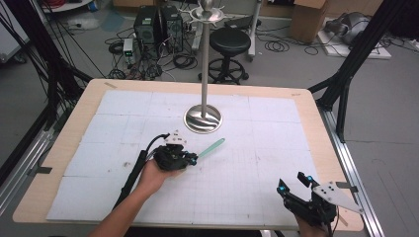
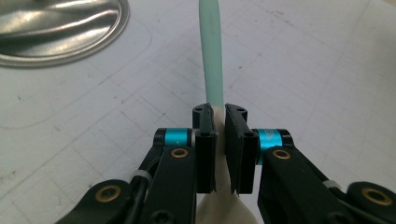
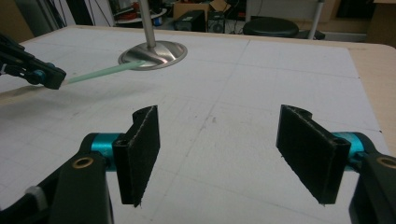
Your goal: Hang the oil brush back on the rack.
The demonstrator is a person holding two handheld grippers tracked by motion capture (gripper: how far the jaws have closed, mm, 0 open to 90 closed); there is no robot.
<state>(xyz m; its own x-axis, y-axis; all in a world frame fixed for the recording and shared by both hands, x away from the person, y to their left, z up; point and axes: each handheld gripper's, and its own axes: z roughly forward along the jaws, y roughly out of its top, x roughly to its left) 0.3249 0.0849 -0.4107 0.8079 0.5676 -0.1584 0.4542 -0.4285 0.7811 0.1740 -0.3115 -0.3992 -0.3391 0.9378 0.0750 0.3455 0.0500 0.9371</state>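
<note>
Green stick (image 2: pixel 211 51) clamped btwn L gripper (image 2: pixel 220 122) pads, sticking fwd.

On the counter (image 1: pixel 74 148), the spoon (image 1: pixel 211 147) lies just in front of the stand's base (image 1: pixel 203 120), left gripper (image 1: pixel 193 159) at its near end; right gripper (image 1: pixel 293 185) sits well right of the base.

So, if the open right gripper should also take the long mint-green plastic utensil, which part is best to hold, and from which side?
Probably the free mint-green handle of the long mint-green plastic utensil, near its tip. The left gripper is shut on the pale wide end, so that end is taken. The handle is slim and flat, pointing toward the round steel stand base. The right gripper should come from the side, jaws across the narrow width.
</note>
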